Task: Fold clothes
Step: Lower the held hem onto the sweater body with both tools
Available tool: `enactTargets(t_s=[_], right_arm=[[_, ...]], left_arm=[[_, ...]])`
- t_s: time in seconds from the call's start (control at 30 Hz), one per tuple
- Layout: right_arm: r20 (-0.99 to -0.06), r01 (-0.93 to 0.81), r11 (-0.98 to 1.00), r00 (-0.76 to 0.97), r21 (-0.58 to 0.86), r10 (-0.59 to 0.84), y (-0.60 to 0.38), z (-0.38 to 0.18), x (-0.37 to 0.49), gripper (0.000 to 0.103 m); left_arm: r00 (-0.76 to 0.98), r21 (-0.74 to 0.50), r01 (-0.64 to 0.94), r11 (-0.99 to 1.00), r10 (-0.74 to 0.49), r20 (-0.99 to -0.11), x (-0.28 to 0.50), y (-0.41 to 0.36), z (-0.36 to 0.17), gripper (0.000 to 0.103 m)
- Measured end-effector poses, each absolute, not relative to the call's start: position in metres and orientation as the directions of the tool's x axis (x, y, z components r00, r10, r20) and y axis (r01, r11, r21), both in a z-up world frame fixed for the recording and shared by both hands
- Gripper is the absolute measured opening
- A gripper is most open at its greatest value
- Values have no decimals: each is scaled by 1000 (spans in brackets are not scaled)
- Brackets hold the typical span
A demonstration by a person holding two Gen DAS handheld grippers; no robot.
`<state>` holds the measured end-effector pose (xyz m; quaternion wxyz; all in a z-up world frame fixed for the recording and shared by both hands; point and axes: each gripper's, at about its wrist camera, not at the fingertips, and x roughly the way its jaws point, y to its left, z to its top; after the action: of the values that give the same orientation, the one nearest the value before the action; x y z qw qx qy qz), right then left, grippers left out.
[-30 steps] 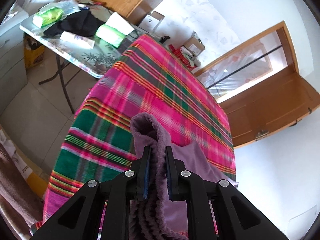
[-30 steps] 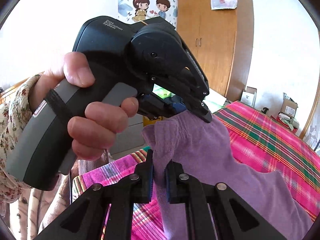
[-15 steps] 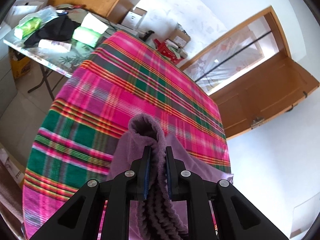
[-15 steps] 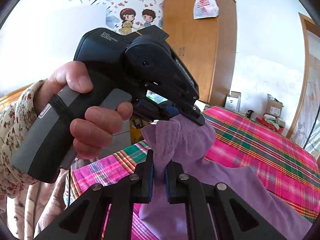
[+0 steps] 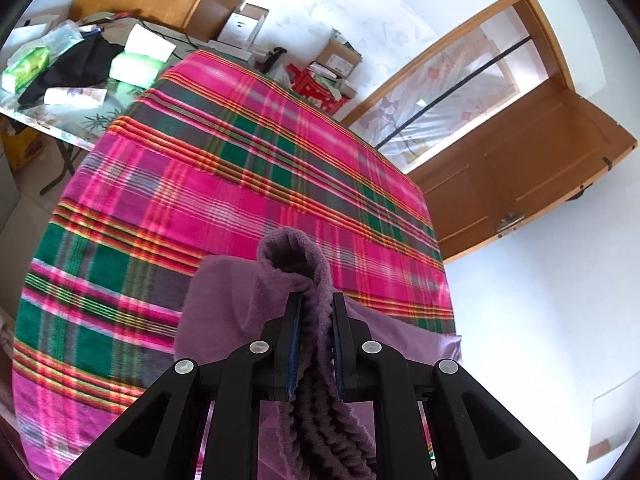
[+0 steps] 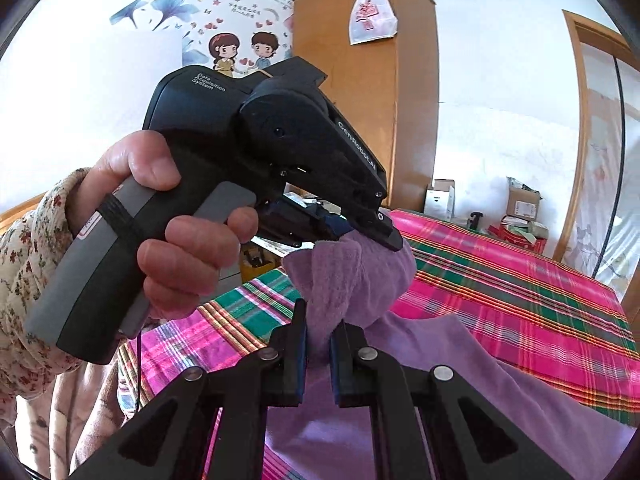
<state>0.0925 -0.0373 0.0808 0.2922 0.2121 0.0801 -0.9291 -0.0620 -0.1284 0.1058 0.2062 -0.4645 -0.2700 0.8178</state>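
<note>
Left wrist view: left gripper (image 5: 313, 312) is clamping a bunched edge of the purple garment (image 5: 224, 300), lifting it above the plaid bedspread (image 5: 224, 184). Right wrist view: right gripper (image 6: 318, 338) is pinching the neighbouring edge; fold underway, next needing both edges carried across together

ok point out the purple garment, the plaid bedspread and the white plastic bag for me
purple garment (image 6: 460, 360): right wrist view, on the flat part lying over the bed.
plaid bedspread (image 5: 224, 184): left wrist view, on a bare pink stretch in the middle.
white plastic bag (image 6: 372, 14): right wrist view, on the bag's body, hanging at the wardrobe's top.
</note>
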Motion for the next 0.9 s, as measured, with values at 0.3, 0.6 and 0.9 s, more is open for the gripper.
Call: enactTargets(t_s=[0.3, 0.6, 0.9], right_arm=[[-442, 529, -849, -763, -8, -471, -8, 81, 103, 9], [-451, 501, -866, -773, -1, -447, 11, 76, 111, 9], [-465, 448, -894, -788, 14, -402, 27, 69, 123, 9]], left_arm=[[-447, -628, -117, -769, 606, -658, -67, -93, 105, 14], [-411, -620, -136, -773, 613, -674, -72, -66, 100, 14], [-361, -628, -161, -761, 638, -680, -78, -36, 90, 14]])
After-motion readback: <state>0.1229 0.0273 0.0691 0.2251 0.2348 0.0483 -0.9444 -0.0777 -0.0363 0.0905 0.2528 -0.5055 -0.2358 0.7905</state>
